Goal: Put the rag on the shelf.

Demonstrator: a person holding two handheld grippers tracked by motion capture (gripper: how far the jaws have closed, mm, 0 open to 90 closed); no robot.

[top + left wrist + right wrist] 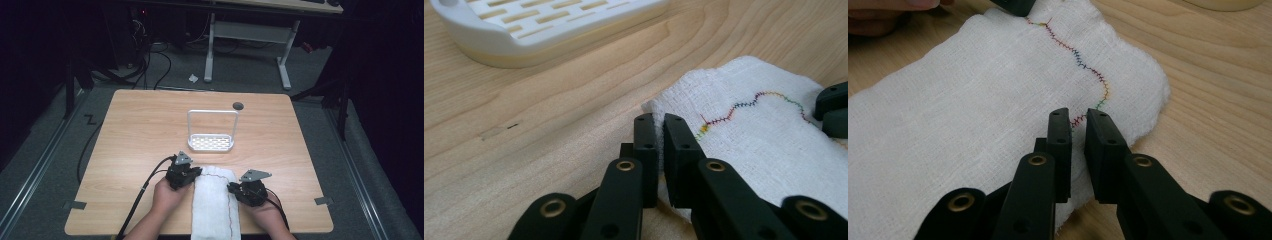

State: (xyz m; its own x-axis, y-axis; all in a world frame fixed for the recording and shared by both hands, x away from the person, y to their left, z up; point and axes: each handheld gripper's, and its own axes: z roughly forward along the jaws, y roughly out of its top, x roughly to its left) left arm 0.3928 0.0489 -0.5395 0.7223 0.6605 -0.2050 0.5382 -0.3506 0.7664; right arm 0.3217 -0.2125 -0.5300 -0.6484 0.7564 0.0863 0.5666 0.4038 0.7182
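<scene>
Lying folded lengthwise at the table's (135,125) near edge, 6 o'clock from the white slotted rack (210,142), the white gauze cloth (215,202) shows a coarse weave and a wavy multicolour zigzag stitch line (1088,67); no readable writing or brand anywhere. Left gripper (660,125) sits at the cloth's 9 o'clock edge near the far corner, jaws nearly together, pinching the cloth's edge. Right gripper (1078,120) sits at its 3 o'clock edge, jaws a narrow slit apart, nipping the hem at the stitching.
</scene>
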